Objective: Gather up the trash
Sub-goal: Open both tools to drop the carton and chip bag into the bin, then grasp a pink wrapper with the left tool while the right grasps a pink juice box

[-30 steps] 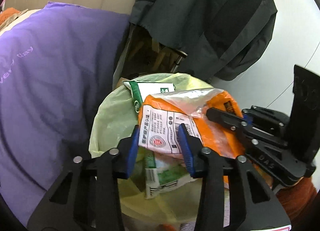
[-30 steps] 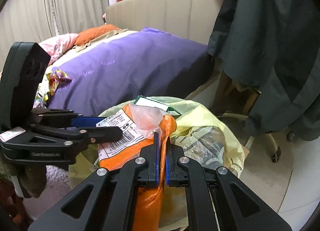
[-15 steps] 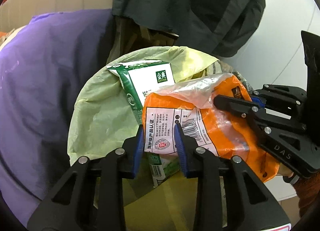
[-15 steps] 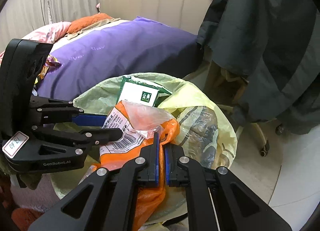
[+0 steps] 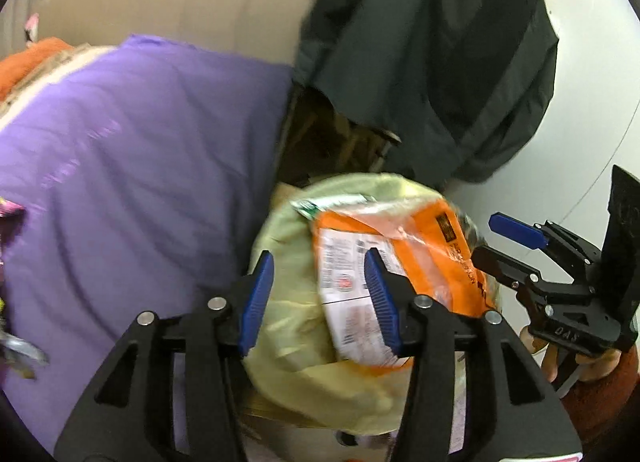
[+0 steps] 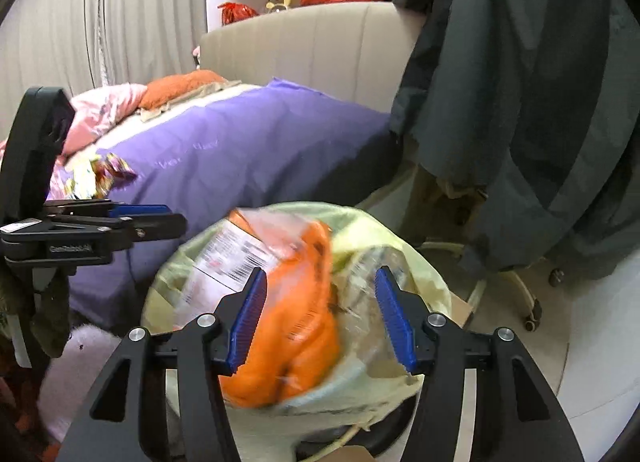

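Lying on top of the yellow-green bin bag, the orange packet rests label-up in the bin's mouth, blurred in both views. A green-edged wrapper shows at its far edge.

Left gripper: jaws spread wide, holding nothing. The packet's white label sits just beyond and behind its right blue pad; whether the pad touches the packet cannot be told. The tool points down and forward over the near rim of the bag.

Right gripper: jaws likewise wide apart, empty. The packet lies below and between its fingers, nearer the left pad; contact cannot be confirmed. In the left view the right gripper sits to the right of the bin, level and aimed toward the packet, with a hand in a rust-red sleeve under it.

Surroundings: a purple bedcover lies to the left of both tools, a beige headboard beyond it. A dark grey jacket hangs ahead and to the right. A chair base with castors stands under the jacket.
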